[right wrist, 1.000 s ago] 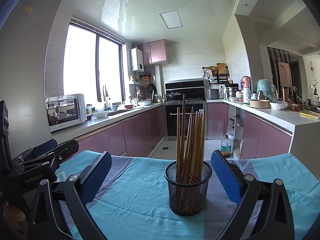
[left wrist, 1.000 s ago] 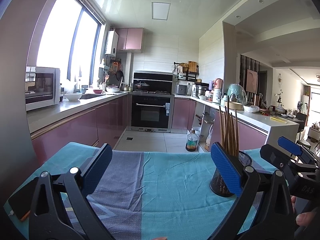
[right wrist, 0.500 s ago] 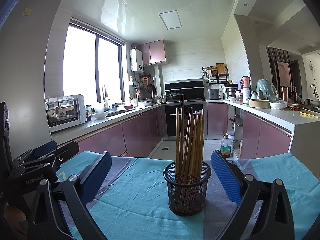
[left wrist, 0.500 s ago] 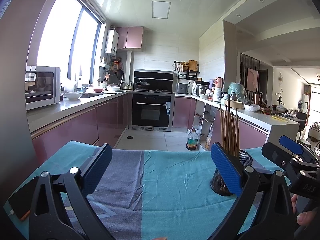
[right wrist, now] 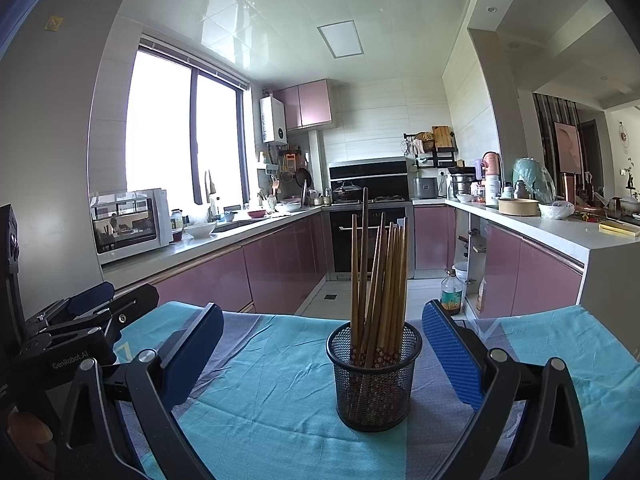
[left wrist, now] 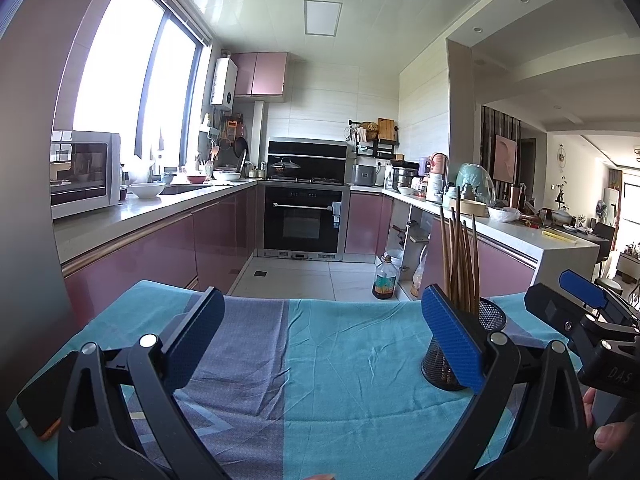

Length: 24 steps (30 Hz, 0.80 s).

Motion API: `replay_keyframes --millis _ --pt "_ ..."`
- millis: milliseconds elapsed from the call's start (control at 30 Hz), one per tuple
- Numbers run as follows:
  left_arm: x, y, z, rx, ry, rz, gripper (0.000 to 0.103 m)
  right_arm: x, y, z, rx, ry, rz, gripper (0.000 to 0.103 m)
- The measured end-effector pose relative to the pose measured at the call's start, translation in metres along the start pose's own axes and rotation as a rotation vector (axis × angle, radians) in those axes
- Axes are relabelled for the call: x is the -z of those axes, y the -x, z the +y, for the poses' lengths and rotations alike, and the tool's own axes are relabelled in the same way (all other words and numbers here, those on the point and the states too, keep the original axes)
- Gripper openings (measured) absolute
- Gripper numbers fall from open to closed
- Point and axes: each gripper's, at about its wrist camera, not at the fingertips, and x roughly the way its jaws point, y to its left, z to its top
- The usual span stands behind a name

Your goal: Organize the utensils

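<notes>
A black mesh cup stands upright on the teal and grey cloth, holding several wooden chopsticks. My right gripper is open and empty, with the cup between and just beyond its blue pads. In the left wrist view the cup is partly hidden behind the right pad, with the chopsticks rising above it. My left gripper is open and empty over bare cloth, left of the cup. Each gripper shows in the other's view: the right gripper, the left gripper.
A phone lies at the cloth's left edge. Beyond the table's far edge is a kitchen with pink cabinets, an oven, a microwave and an oil bottle on the floor.
Nothing has moved apart from a slight shift of both views; the cup and both open grippers stay as they were.
</notes>
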Motion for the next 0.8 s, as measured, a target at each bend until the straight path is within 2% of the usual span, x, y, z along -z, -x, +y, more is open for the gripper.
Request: replay_keyframes --millis 800 --pt "0.0007 -0.0001 -0.0004 0.001 0.001 0.003 0.097 -0.0019 0.0004 -0.0008 0.0 -0.001 0.001 0.096"
